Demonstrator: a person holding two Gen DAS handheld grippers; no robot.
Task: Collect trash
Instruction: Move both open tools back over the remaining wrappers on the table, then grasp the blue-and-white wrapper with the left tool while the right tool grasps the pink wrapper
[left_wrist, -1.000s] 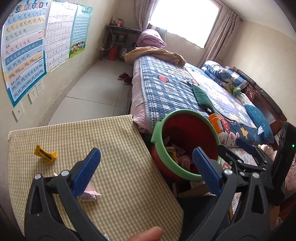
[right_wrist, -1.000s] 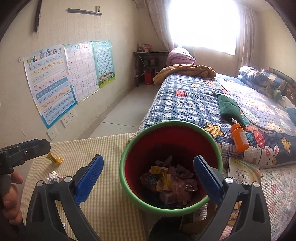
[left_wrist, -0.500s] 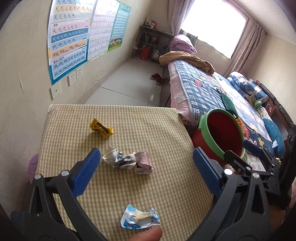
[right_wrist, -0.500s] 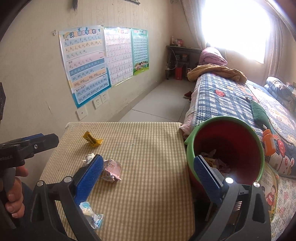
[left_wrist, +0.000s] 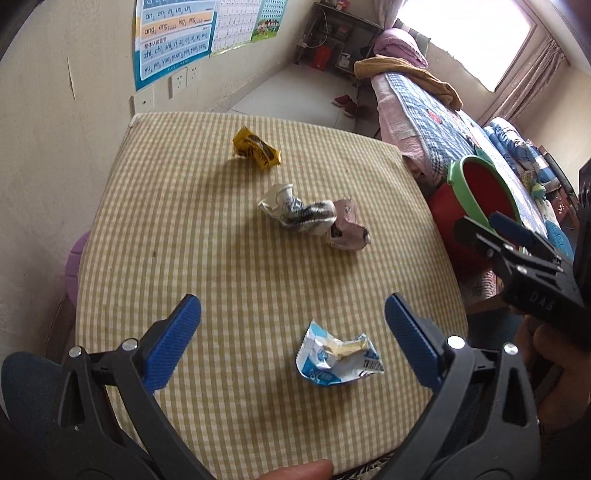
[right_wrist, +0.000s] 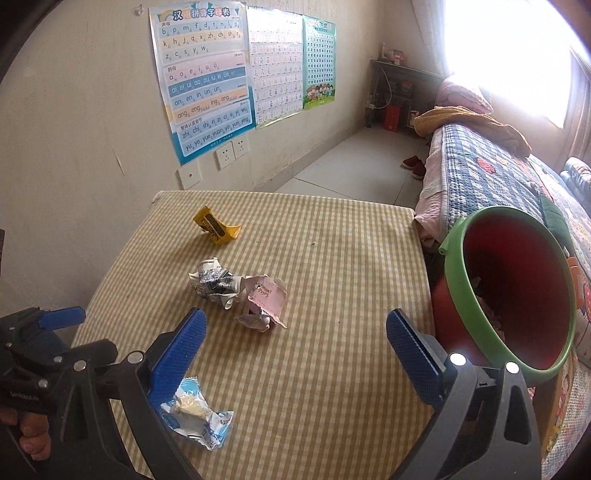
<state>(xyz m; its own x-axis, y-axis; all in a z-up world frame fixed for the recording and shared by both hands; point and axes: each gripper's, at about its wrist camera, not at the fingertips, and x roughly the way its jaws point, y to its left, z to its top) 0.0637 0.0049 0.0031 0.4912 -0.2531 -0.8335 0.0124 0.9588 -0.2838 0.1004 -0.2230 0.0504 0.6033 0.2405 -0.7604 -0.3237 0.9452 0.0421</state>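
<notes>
My left gripper (left_wrist: 293, 325) hangs spread wide, the blue-white wrapper (left_wrist: 338, 356) at its six o'clock on the checked table (left_wrist: 184, 229). It looks featherlight, crinkly, slippery; I'd pinch its bunched middle.

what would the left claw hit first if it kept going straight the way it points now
Most likely the blue and white wrapper, which lies on the checked tablecloth between the open left claw fingers. Depth is unclear, so it might pass over it toward the crumpled wrappers.

On the table (left_wrist: 192, 236): one wrapper (left_wrist: 338, 356) nearest, two crumpled wrappers (left_wrist: 310, 218) touching mid-table, another wrapper (left_wrist: 256, 148) farthest back; bucket (right_wrist: 506, 288) off the right edge, bed (right_wrist: 491, 177) behind.
</notes>
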